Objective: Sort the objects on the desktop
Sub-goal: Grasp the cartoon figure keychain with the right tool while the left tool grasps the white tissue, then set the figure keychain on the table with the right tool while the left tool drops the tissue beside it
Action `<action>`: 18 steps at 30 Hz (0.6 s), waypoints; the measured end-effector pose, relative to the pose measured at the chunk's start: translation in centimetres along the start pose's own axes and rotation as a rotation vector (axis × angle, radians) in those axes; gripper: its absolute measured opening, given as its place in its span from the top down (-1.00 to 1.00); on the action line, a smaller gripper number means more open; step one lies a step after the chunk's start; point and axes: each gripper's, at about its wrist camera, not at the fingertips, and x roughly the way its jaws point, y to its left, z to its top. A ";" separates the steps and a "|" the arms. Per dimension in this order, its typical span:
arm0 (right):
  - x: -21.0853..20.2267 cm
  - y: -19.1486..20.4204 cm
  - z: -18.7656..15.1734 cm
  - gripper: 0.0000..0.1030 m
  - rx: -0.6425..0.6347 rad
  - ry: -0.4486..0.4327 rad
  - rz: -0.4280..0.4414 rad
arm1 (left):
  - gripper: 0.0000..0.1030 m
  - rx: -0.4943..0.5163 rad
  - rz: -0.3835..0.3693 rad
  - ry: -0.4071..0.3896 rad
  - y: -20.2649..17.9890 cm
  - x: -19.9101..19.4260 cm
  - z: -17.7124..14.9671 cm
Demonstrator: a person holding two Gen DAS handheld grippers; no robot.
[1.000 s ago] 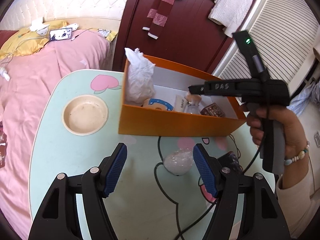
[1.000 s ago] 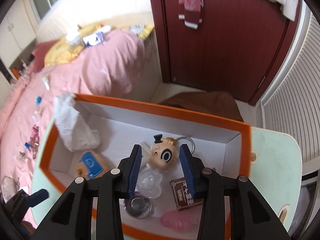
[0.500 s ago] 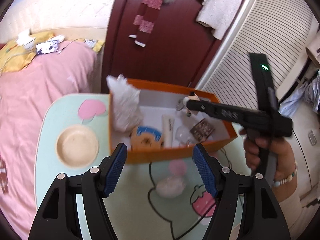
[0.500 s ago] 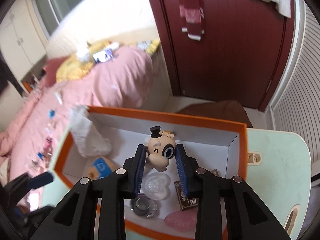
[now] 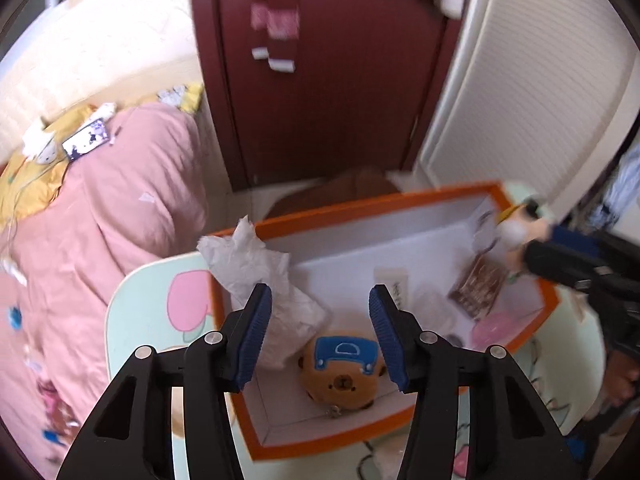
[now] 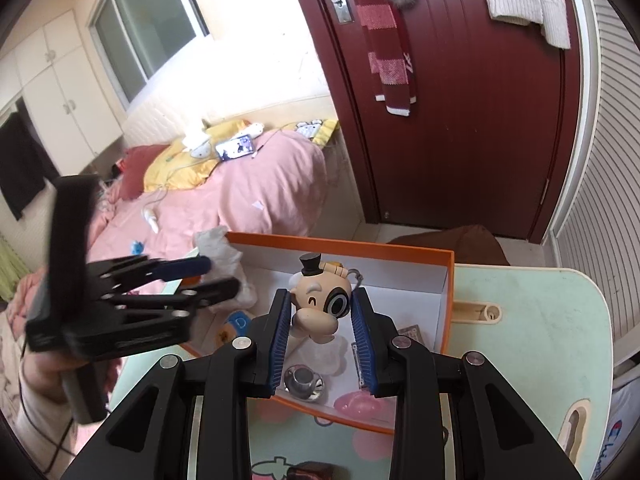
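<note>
Right gripper [image 6: 322, 334]: I pinched the cartoon head figure [image 6: 320, 304] above the orange box [image 6: 447, 292].
Left gripper [image 5: 320, 334]: my jaws were spread, bear toy [image 5: 340, 376] at 6 o'clock.

The box [image 5: 516, 342] stands on the table [image 6: 536, 320], with the bed [image 6: 256, 196] beyond the table's left side and the door [image 6: 460, 120] behind. Inside the box: crumpled paper [image 5: 260, 268] at the left end, the bear plush [image 5: 340, 376] just right of it, the card [image 5: 478, 286] toward the right end.
</note>
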 end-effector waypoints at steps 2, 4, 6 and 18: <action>-0.1 -0.2 -0.2 0.43 -0.001 -0.003 0.004 | -0.02 0.027 0.059 0.051 -0.4 1.3 0.3; -0.3 -0.5 -0.4 0.43 0.005 -0.007 0.008 | -0.02 0.052 0.084 0.081 -0.8 2.1 0.5; -0.3 -0.9 -0.5 0.43 0.015 -0.012 0.014 | -0.02 0.065 0.078 0.115 -1.3 2.8 0.7; -1.3 -1.4 -0.2 0.43 0.023 -0.036 0.007 | 0.94 -0.018 0.009 0.056 1.4 1.0 0.5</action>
